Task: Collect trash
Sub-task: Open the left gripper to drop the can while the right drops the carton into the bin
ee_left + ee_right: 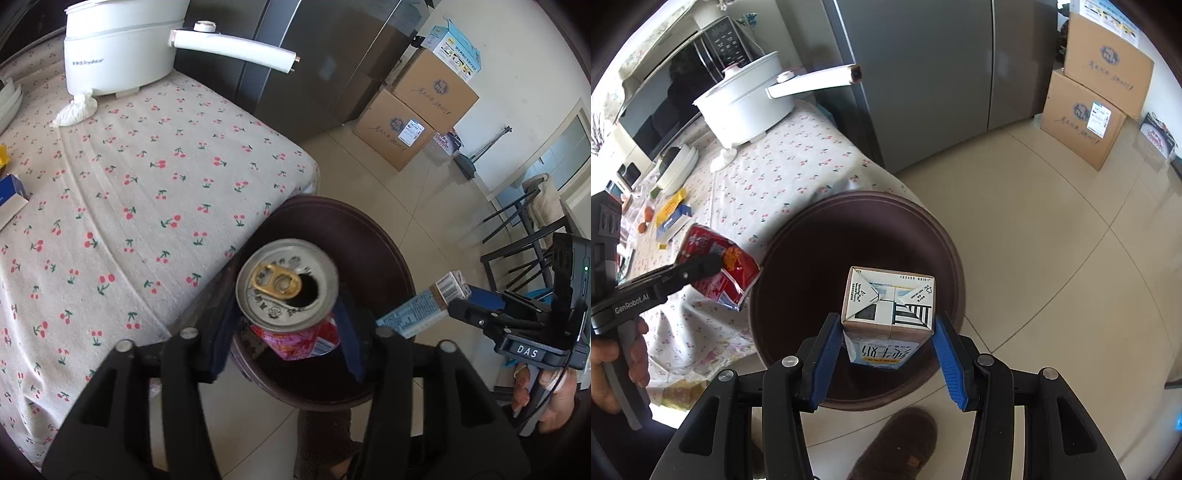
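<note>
Two pieces of trash hang over the bin (373,236), one in each tool. The left gripper (284,328) stands fairly wide, with the drink can (286,280) between its pads, opened end facing back toward the handle. A dark gap shows on one side of the can, so the pads probably no longer press on it, though the lens bends things too much to be sure. Straight ahead of those fingers lies the bin's near edge, with the cloth-covered table (129,184) just off to their outer side.

The right gripper (882,332) is partly closed, its blue pads clamped on the sides of the milk carton (888,299), which points folded end forward. Directly beyond its fingertips is the dark middle of the bin, so this one is well placed.

To finish the drop cleanly, I would keep the left tool tipped downward and nudged toward the bin's middle, away from the table edge, so the can cannot catch the rim. The right jaws should part only while the carton sits over the middle. Both tools are close together, so I would let go one at a time.
</note>
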A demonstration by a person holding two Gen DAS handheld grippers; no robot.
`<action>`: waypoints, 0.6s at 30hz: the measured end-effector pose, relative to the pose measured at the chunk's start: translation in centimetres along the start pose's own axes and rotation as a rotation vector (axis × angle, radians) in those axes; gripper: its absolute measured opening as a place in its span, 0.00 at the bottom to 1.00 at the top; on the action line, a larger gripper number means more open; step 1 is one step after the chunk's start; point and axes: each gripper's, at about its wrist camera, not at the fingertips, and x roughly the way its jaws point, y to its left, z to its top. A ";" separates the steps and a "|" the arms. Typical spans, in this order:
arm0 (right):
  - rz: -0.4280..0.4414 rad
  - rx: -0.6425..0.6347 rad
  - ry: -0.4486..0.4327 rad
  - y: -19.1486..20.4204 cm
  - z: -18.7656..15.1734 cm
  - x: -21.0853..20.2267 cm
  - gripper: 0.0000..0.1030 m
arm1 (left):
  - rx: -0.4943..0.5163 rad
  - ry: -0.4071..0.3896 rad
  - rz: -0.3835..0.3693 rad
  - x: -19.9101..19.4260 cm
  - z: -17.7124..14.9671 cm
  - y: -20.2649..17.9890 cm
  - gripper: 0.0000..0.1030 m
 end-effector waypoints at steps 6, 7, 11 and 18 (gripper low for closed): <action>0.002 0.017 0.005 -1.0 0.0 0.0 0.50 | -0.002 -0.028 0.087 -0.7 0.2 1.3 0.76; 0.005 0.017 0.004 -1.0 0.1 0.0 0.50 | -0.005 -0.029 0.102 -0.9 0.1 1.7 0.77; 0.014 0.005 0.005 -0.5 0.3 0.2 0.50 | -0.025 -0.032 0.164 -2.0 -0.3 3.6 0.79; 0.009 -0.009 0.026 0.9 0.6 1.2 0.50 | -0.079 -0.040 0.244 -4.7 -1.3 7.1 0.81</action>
